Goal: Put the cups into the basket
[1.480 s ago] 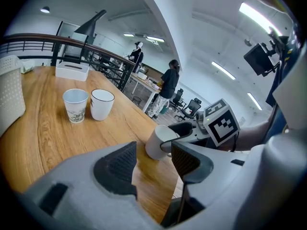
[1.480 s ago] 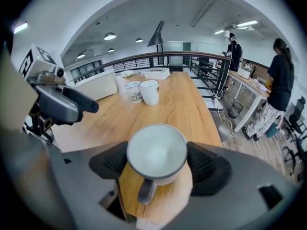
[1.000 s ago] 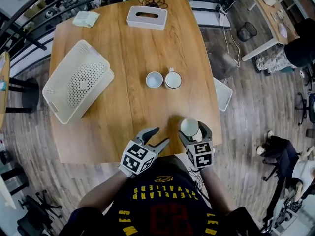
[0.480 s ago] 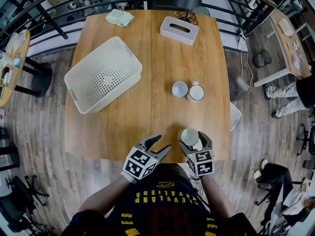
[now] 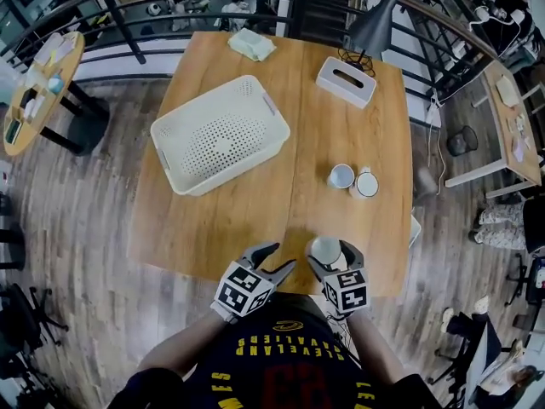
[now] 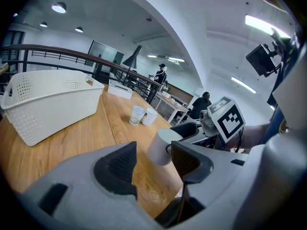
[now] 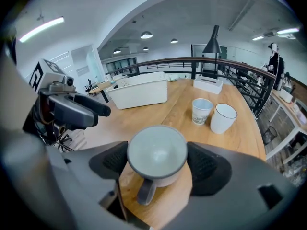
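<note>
My right gripper (image 5: 329, 251) is shut on a grey mug (image 7: 156, 155), its pads pressing both sides, handle toward me, just over the table's near edge. The same mug (image 6: 163, 145) shows ahead of my left gripper (image 6: 153, 164), whose jaws stand open with nothing between them. In the head view the left gripper (image 5: 279, 257) hovers beside the right one. Two more cups stand together mid-right on the table: a pale blue one (image 5: 341, 175) and a white one (image 5: 367, 184). The white perforated basket (image 5: 260, 109) sits at the far left of the table.
A white tissue box (image 5: 346, 81) and a folded cloth (image 5: 251, 44) lie at the table's far end. A black lamp (image 5: 372, 29) stands behind it. Railings run past the far edge. Other tables and a person are to the right.
The head view has swung, so the table, basket and cups sit further right and lower in the picture. Both grippers and the held mug stay by the table's near edge.
</note>
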A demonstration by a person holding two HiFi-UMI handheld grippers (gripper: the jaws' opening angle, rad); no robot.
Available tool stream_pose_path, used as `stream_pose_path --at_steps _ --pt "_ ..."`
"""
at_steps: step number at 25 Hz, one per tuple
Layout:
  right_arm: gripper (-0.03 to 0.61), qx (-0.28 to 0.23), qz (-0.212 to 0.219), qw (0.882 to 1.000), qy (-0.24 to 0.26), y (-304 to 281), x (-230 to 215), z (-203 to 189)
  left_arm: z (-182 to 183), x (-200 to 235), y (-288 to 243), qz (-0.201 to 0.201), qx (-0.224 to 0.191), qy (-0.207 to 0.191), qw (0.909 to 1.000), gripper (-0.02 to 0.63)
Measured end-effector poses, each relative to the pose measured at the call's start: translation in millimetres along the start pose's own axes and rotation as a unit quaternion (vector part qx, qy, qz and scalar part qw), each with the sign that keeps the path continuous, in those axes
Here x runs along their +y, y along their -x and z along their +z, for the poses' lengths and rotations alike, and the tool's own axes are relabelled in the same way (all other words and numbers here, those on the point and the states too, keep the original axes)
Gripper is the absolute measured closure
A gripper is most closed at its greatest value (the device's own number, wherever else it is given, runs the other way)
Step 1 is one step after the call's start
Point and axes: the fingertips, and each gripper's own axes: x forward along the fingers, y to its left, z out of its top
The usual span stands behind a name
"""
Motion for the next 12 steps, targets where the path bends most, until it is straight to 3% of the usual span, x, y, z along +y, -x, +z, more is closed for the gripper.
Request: stream_pose_path --at_steps 12 --pt "0.206 0.005 0.025 1.000 0.011 -25 75 42 -1 51 64 0.006 -0.024 0.007 0.9997 0.377"
